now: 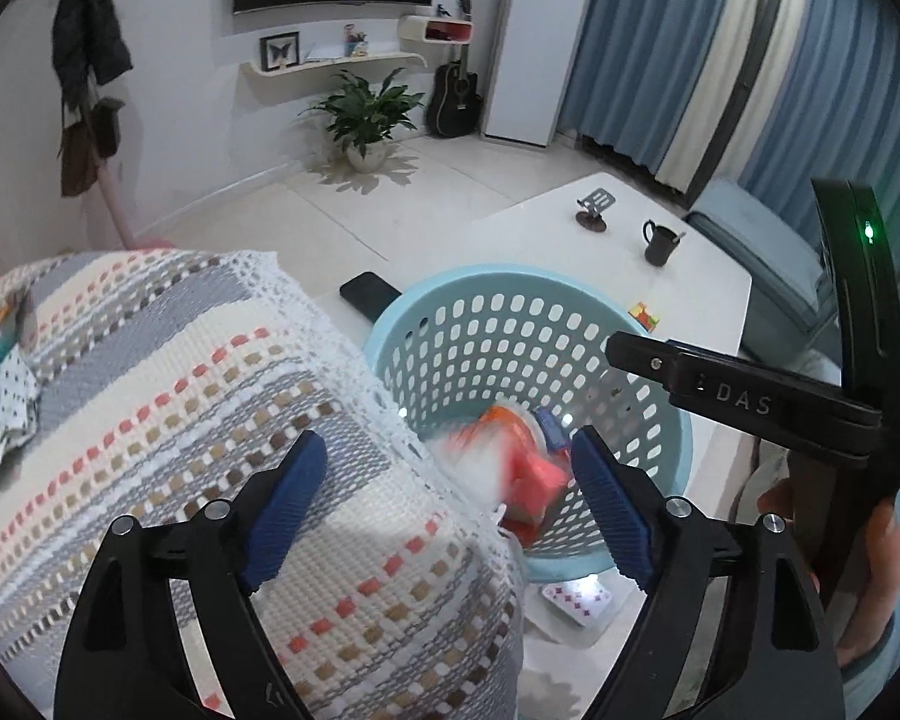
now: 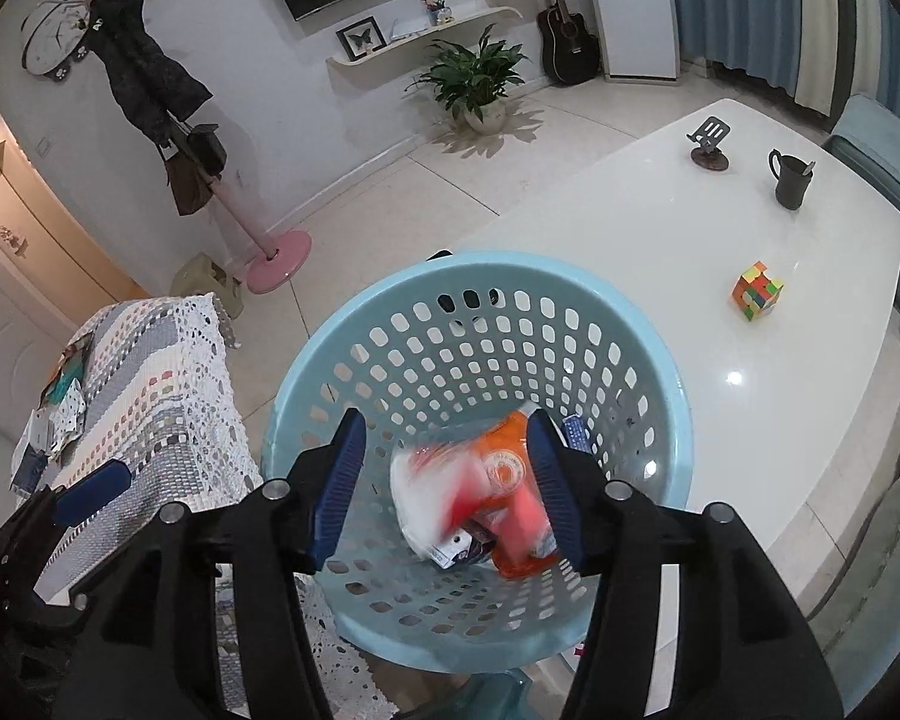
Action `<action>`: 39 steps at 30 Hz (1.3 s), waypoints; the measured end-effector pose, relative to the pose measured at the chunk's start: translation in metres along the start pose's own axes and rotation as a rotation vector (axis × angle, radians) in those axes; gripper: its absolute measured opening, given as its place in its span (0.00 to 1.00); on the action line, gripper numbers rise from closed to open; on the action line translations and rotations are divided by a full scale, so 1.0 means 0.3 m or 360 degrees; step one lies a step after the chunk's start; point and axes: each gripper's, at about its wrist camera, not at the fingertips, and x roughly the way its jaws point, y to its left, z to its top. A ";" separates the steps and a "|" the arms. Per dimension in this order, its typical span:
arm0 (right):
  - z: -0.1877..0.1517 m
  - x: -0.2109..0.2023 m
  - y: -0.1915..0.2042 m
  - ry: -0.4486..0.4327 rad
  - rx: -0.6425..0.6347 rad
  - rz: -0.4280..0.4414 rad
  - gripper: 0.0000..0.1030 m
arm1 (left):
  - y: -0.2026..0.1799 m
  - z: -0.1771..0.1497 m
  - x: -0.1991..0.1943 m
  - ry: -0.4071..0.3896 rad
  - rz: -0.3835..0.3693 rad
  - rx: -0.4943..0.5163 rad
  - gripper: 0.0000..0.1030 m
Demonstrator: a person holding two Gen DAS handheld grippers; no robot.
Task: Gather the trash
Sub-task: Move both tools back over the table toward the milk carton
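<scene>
A light blue perforated basket [image 2: 618, 324] stands on the white table; it also shows in the left wrist view [image 1: 510, 312]. Inside it lies blurred orange, red and white packaging [image 2: 498, 480], also seen in the left wrist view [image 1: 522, 462]. My right gripper [image 2: 444, 468] is open above the basket's mouth, nothing between its blue pads. My left gripper [image 1: 444, 480] is open and empty, over the edge of a woven striped cover [image 1: 210, 420] beside the basket. The right gripper's black body [image 1: 750, 396] shows at the right of the left wrist view.
On the white table [image 2: 660, 228] stand a black mug [image 2: 789, 180], a colour cube [image 2: 757, 291] and a small stand [image 2: 709, 144]. A black phone [image 1: 369, 294] lies behind the basket. Playing cards [image 1: 576, 600] lie below it. Small items [image 2: 60, 408] sit on the cover.
</scene>
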 end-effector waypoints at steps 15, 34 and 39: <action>-0.033 -0.041 0.216 -0.0026 -0.0212 0.0093 0.52 | 0.198 -0.078 -0.187 -0.0127 0.0032 -0.0183 0.79; -0.081 -0.052 0.946 -0.0164 -0.0760 0.0379 0.63 | 0.774 -0.233 -0.634 -0.0427 0.0458 -0.0659 0.79; -0.075 0.057 1.098 -0.0116 -0.0822 0.0438 0.63 | 0.981 -0.266 -0.711 -0.0449 0.0620 -0.0802 0.79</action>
